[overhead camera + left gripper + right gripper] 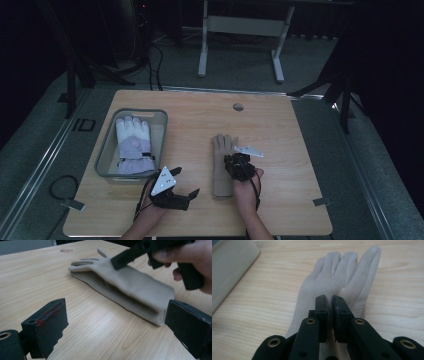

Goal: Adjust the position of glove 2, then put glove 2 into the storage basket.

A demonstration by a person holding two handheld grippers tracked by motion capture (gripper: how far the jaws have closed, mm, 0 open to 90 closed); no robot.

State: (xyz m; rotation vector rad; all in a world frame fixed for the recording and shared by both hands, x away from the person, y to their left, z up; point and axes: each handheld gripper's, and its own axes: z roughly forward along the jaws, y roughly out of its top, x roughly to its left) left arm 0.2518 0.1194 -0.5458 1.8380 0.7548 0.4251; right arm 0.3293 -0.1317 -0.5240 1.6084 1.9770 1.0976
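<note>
A beige glove (219, 172) lies flat on the wooden table, fingers pointing away from me. My right gripper (232, 159) is low over its palm, with the two black jaws drawn together to a thin slit and no cloth between them. In the right gripper view the right gripper (330, 299) sits just behind the beige glove (337, 272) fingers. My left gripper (187, 181) rests near the table's front with its jaws spread wide and empty. From the left gripper (115, 323) the beige glove (130, 287) cuff lies just ahead, and the right gripper (120, 262) hangs over it.
A grey bin (107, 145) at the left of the table holds a white glove (132, 142); a corner of the grey bin (229, 265) is in the right gripper view. A round cable hole (238, 106) is at the table's far edge. Bare wood lies right of the beige glove.
</note>
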